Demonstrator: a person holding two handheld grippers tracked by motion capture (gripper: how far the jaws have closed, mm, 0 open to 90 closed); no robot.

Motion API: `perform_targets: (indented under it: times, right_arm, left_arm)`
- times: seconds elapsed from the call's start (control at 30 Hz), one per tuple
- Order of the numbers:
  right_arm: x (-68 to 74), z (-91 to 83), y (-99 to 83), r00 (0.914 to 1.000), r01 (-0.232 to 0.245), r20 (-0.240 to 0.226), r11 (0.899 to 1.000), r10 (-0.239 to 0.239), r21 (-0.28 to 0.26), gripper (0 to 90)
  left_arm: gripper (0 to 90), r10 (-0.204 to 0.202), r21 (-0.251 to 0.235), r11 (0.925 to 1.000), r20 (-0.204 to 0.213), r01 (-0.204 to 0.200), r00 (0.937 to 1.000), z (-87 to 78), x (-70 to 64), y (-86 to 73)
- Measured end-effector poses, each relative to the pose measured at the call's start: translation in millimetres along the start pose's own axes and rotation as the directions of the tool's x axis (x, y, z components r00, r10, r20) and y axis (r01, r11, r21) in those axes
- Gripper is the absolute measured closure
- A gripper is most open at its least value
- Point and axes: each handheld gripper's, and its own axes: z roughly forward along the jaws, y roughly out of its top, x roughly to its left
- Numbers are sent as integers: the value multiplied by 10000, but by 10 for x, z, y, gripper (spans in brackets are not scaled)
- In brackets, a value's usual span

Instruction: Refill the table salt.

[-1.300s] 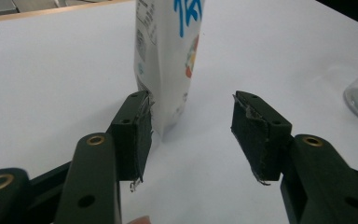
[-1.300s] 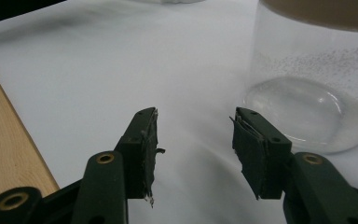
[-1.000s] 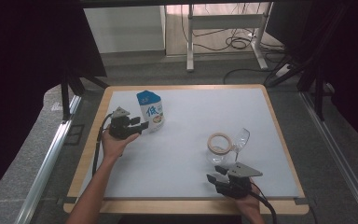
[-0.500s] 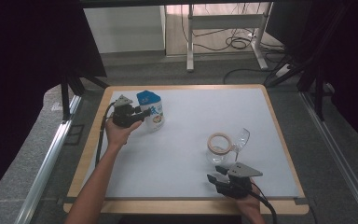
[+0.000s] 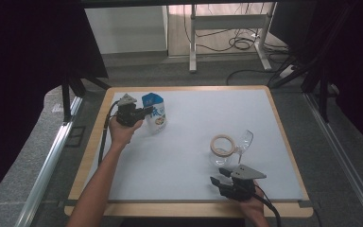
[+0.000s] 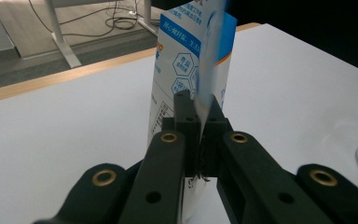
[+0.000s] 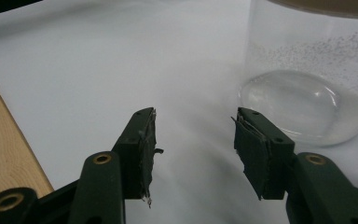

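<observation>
A blue and white printed pouch (image 5: pixel 154 112) stands upright at the table's far left. My left gripper (image 5: pixel 142 112) is beside it on its left, shut on the pouch's thin side edge. In the left gripper view the pouch (image 6: pixel 186 56) rises right behind the jaws, and the left gripper (image 6: pixel 199 112) pinches its seam. My right gripper (image 5: pixel 221 178) rests near the front edge, open and holding nothing. Just beyond it stands a clear glass jar (image 5: pixel 221 147) with a tan rim. In the right gripper view the jar (image 7: pixel 307 88) is ahead and to the right of the open right gripper (image 7: pixel 193 135).
A stemmed wine glass (image 5: pixel 246 142) stands just right of the jar. The white mat (image 5: pixel 194 118) lies inside a wooden table border (image 5: pixel 283 137). Cables and desk legs are on the floor beyond the table.
My left gripper has moved a little farther from the person and closer in against the pouch. The pouch stays about in place. The right gripper, jar and glass have not moved.
</observation>
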Motion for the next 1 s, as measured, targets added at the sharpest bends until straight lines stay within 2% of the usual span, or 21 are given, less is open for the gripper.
perform_targets:
  times: [0.07, 0.17, 0.27, 0.4, 0.67, 1.0]
  right_arm:
    - [2, -4, 2, 10000, 16, 27, 10000, -16, 21, 486]
    - [4, -8, 5, 10000, -18, 36, 10000, 18, -59, 486]
    - [5, -10, 6, 10000, -23, 65, 10000, 24, -80, 486]
    - [8, -13, 8, 10000, 2, 88, 9999, -1, -136, 485]
    - [14, -35, 15, 9999, 6, 139, 9997, -2, -257, 485]
    - [40, -34, 23, 9998, 127, 156, 9993, -121, -343, 485]
  left_arm:
    - [897, 83, -51, 10000, -77, -83, 9999, 3, -8, -2]
    - [898, -44, -140, 9999, 178, 46, 9998, 6, -5, -4]
    - [899, 133, -181, 9997, 45, -132, 9999, 11, -28, 0]
    - [900, 151, -279, 9995, 14, -151, 9999, 26, -61, 14]
    - [900, 161, -382, 9992, 258, -151, 9995, 29, -116, 33]
    - [900, 193, -560, 9983, 751, -151, 9970, -105, -196, 43]
